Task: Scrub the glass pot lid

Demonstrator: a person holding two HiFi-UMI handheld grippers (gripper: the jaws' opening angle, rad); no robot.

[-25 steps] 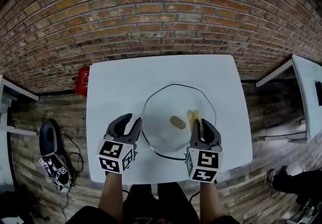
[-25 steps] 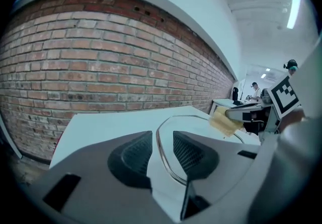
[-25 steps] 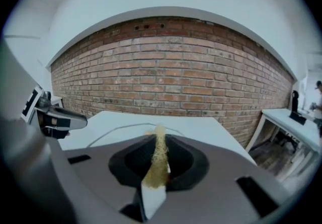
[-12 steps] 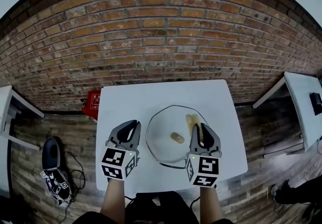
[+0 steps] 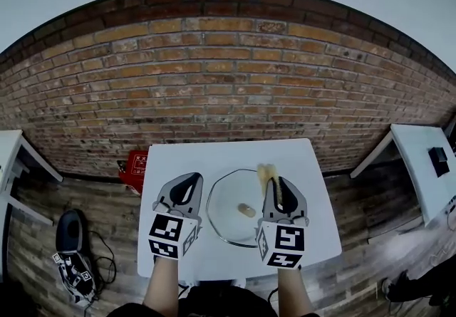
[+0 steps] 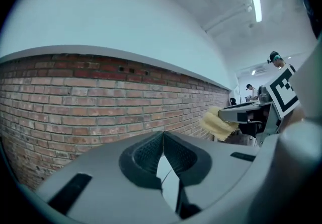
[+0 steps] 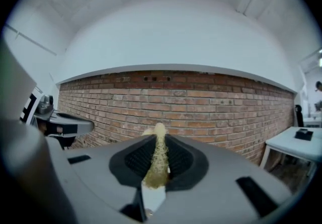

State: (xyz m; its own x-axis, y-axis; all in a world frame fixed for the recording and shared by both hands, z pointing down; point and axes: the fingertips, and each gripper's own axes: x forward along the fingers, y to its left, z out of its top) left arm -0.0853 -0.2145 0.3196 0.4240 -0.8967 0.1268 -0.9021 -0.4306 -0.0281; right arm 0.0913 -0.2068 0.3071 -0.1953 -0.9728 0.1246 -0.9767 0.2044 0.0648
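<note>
Glass pot lid (image 5: 229, 221) flat on the white table (image 5: 214, 155), between two raised grippers. Left gripper (image 5: 192, 180): jaws pressed together, empty. Right gripper (image 5: 275, 184): clamped on a yellow sponge (image 5: 266, 173). Scrubbing apparently not in contact; next, lower the sponge onto the glass

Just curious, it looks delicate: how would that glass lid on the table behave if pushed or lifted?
The glass lid lies flat on the white table, so it would probably slide rather than tip. It looks rigid and likely breakable. Its small central knob seems the easiest place to lift.
</note>
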